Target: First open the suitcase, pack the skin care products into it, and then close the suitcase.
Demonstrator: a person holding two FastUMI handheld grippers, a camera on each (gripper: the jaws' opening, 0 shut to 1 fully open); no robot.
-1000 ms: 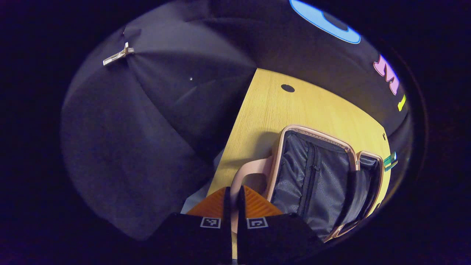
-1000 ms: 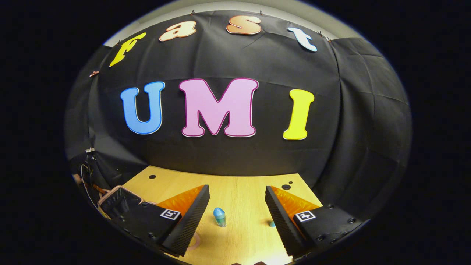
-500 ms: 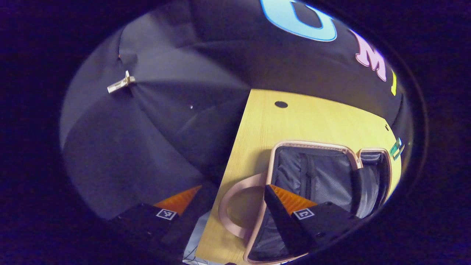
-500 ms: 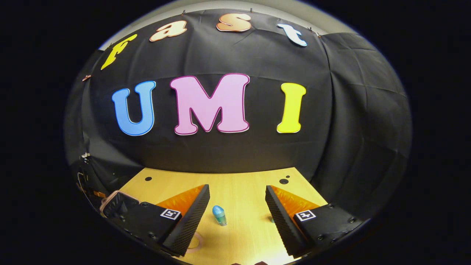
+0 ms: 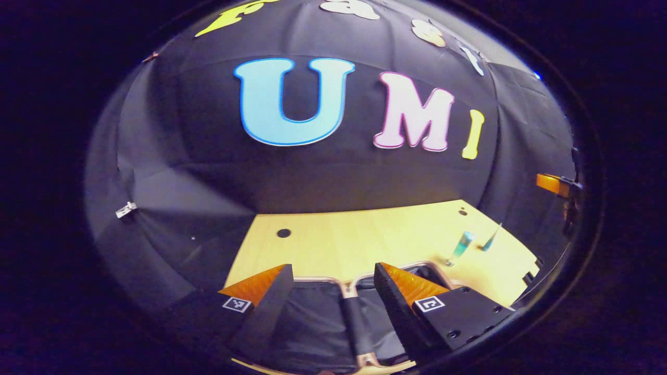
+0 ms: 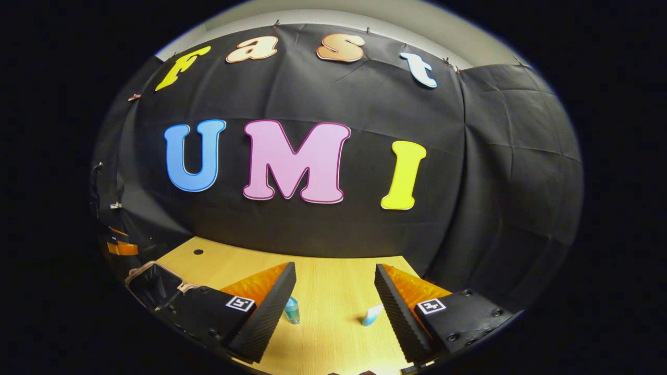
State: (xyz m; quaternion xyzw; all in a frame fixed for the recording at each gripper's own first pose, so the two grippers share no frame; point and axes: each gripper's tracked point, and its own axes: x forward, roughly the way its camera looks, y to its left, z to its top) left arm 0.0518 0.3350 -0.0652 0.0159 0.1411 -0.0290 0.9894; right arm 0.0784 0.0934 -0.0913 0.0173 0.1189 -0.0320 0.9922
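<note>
Left gripper [image 5: 331, 281]: jaws spread wide, nothing between them, hovering over the open suitcase [image 5: 318, 317]. In the left gripper view the suitcase lies flat on the desk [image 5: 365, 234], pink-beige rim toward the wall, dark fabric lining showing, with a dark strap [image 5: 354, 325] running down the middle between the two halves.

Two skin care items stand on the desk beyond the suitcase, to the right in that view: a teal bottle [image 5: 462, 245], upright, close to the suitcase's far corner but apart from it, and a small teal tube [image 5: 490, 238] just beside it, leaning. An orange piece of the other gripper [image 5: 551, 183] appears at the far right edge.

Right gripper [image 6: 334, 294]: jaws also wide apart, holding nothing, low over the desk [image 6: 333, 271]. In the right gripper view the teal bottle [image 6: 292, 311] stands upright just beside the inner face of the view-left finger; contact cannot be judged. The pale blue tube [image 6: 372, 315] lies tilted near the view-right finger. Both sit between the fingers, unclamped. The open suitcase [image 6: 156, 284] is at the lower left of this view, well apart from the two items.
</note>
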